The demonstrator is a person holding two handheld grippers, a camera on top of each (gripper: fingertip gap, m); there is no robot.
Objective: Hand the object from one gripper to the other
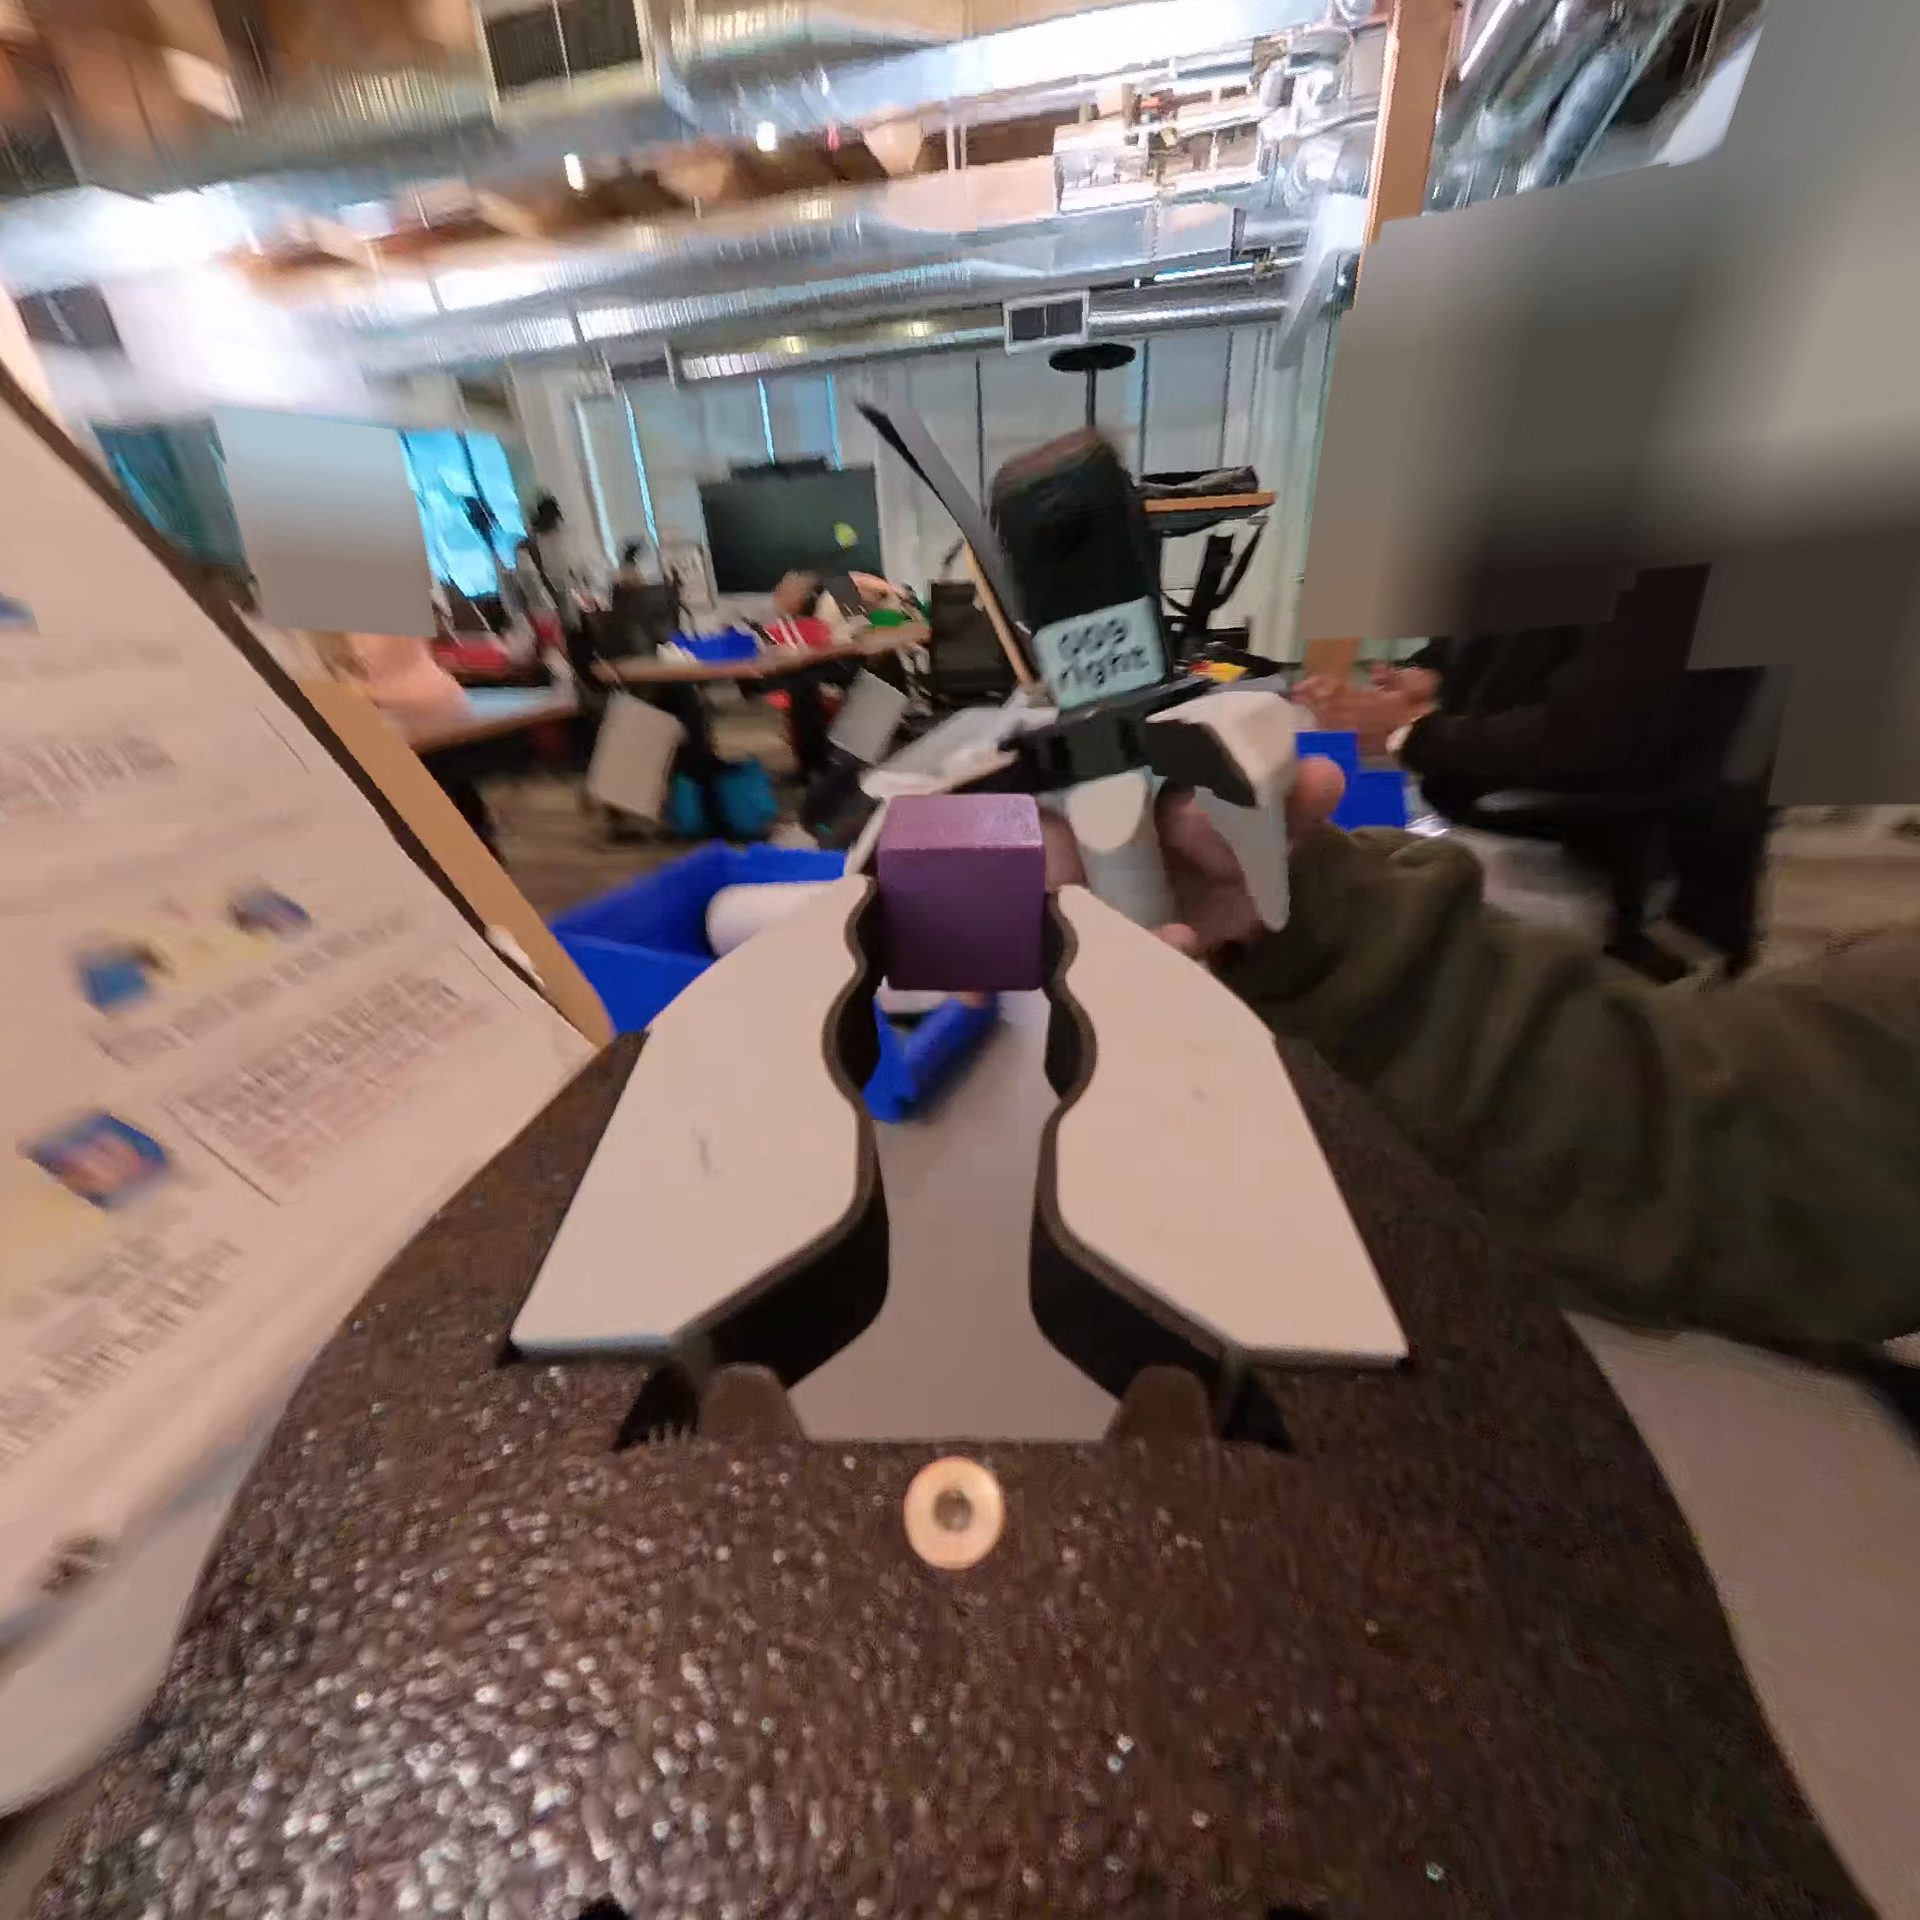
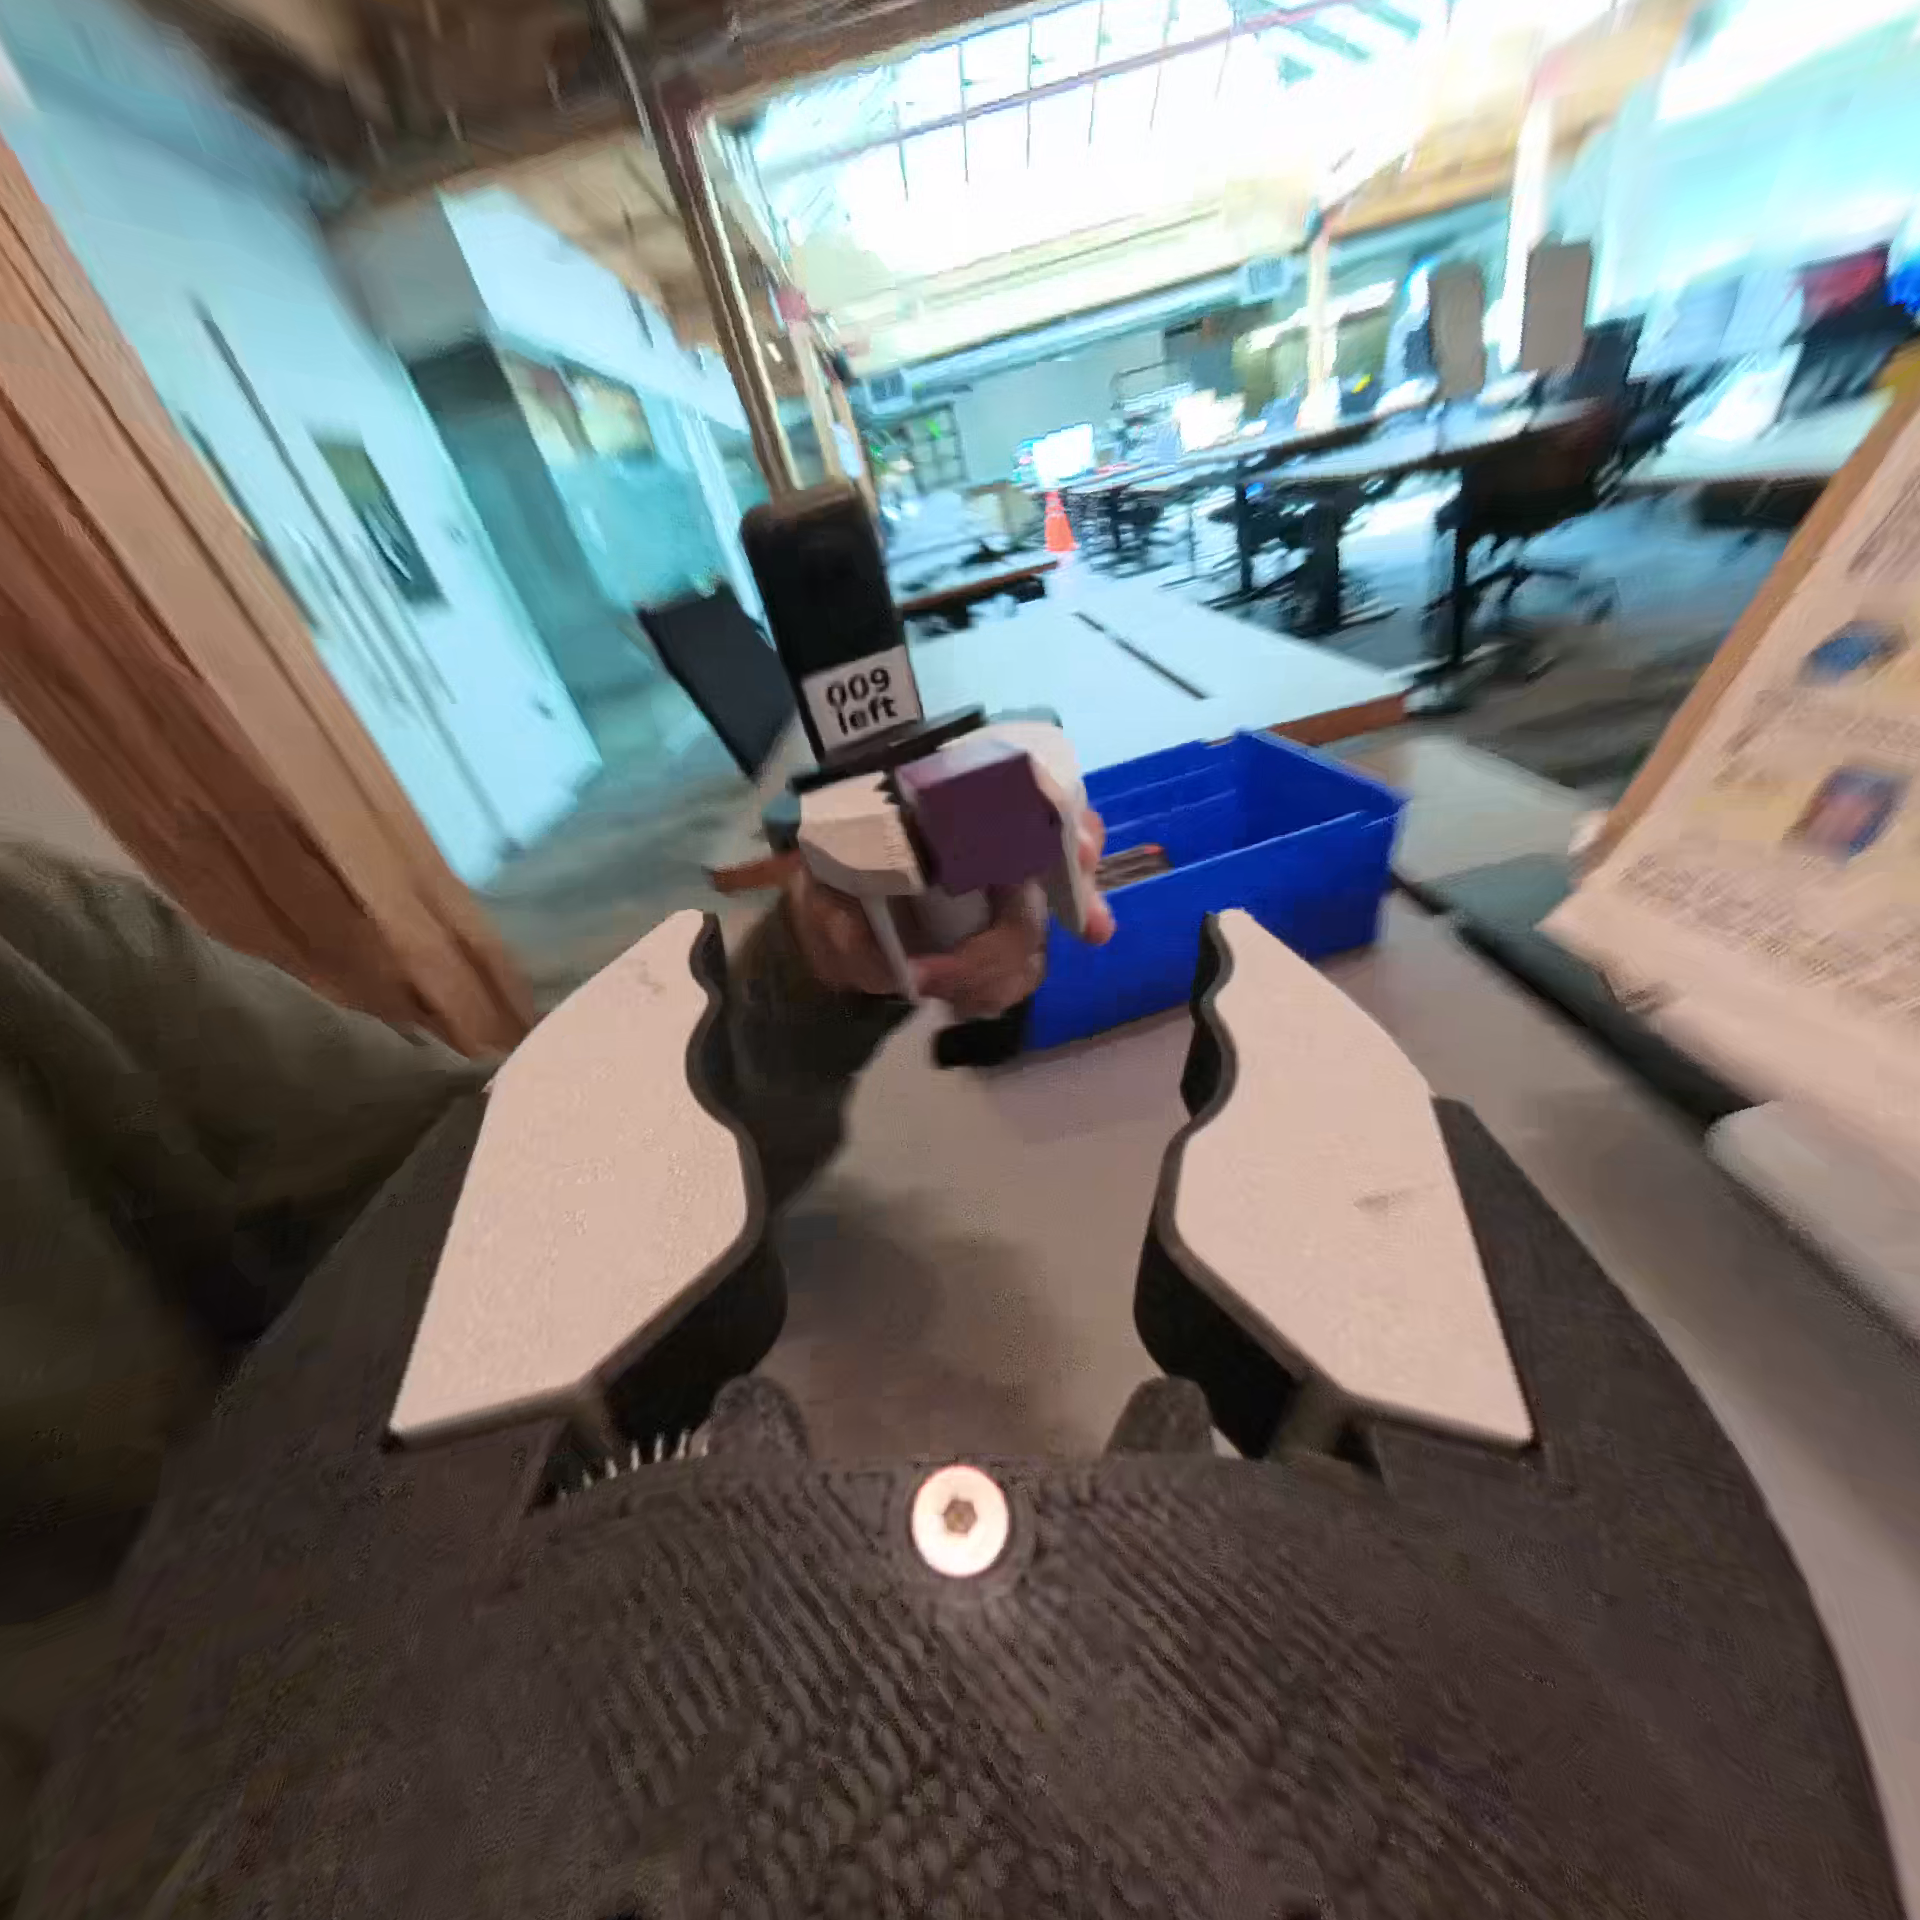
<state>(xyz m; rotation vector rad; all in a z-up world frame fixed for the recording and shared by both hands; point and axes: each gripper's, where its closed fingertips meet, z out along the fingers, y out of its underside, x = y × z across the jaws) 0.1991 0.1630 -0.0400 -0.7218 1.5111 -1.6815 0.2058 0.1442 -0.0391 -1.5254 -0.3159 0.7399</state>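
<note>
Clamped between the fingertips of my left gripper (image 1: 961, 914), the small matte purple cube (image 1: 960, 894) is sitting high in the air, pinched on two opposite faces by the pale grey finger plates. From my right wrist camera I am seeing that same purple cube (image 2: 982, 821) held out ahead of me, well apart from my right gripper (image 2: 956, 966), whose jaws are standing wide apart with nothing between them. In the left wrist camera, the right gripper (image 1: 1091, 769) is facing me just behind the cube, a hand (image 1: 1226, 862) in an olive green sleeve (image 1: 1558, 1060) gripping its handle. Below both grippers I am looking at a blue plastic bin (image 2: 1226, 862) resting on the grey table (image 2: 987, 1195). Blurred printed paper sheets (image 1: 208, 1039) are leaning at the table's side.
</note>
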